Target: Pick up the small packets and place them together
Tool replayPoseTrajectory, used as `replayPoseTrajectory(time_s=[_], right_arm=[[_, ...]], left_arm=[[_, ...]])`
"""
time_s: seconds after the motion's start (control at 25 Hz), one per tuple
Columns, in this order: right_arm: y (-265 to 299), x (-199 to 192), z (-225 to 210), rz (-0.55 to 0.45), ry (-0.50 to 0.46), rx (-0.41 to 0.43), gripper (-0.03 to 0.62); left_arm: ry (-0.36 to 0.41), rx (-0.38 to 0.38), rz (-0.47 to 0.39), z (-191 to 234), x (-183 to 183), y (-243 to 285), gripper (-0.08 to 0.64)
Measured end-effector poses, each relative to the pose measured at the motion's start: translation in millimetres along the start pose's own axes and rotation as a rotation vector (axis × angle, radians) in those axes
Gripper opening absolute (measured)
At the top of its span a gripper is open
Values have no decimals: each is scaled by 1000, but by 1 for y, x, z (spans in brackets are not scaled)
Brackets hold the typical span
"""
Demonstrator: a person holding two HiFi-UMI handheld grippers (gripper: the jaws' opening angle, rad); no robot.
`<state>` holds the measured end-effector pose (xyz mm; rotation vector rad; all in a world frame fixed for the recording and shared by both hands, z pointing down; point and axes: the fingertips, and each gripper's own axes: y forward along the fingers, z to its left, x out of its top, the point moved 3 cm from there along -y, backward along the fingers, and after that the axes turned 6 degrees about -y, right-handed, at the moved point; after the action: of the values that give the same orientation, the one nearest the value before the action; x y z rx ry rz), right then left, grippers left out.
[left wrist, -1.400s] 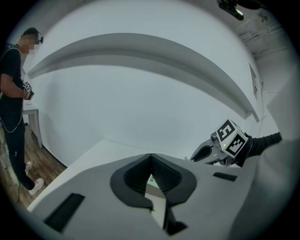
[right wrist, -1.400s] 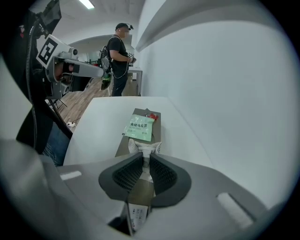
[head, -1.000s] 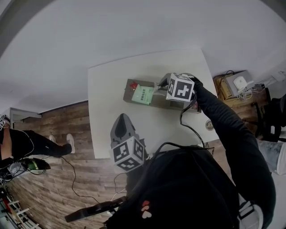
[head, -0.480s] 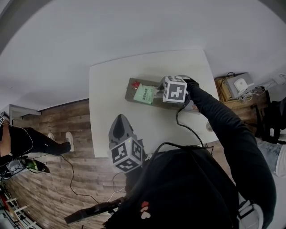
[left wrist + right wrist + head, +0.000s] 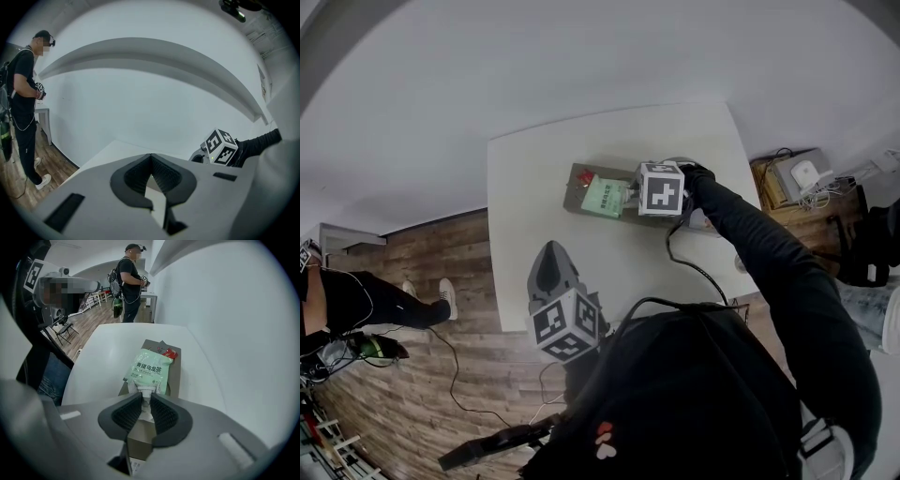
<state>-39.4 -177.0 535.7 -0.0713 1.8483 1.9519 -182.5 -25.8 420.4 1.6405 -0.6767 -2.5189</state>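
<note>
We find the white table carrying a flat brown box at the centre of the head view. The left hand-held gripper, lower left there, is closed and empty, clear of the work. The right hand-held gripper points steeply down over the box. Its jaws have just been opening but stand narrow, with the crumpled white end of the green packet between pads that appear to touch it. The packet lies flat on the box, its far end touching the small red packet. We judge release is in hand: open fully, then lift straight off, so the packet is not dragged away.
</note>
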Motion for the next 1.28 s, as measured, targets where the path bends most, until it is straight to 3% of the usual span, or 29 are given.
replayPoseTrajectory(time_s=[0.56,0.76,1.04,1.28], right_arm=[[-5,0,-1,-25,12,5,134],[-30,-9,-9,-41,8,-58,138],[-72,-68,-7,-14,93,-125,138],[-72,-125,23,56,172,-70,138]], left_arm=[[-2,-15,6,2,-2,1,0],[1,-29,9,-1,-4,4,0],[16,-74,19,-19,-8,8,2],[29,-93,30,-30,-9,13,0]])
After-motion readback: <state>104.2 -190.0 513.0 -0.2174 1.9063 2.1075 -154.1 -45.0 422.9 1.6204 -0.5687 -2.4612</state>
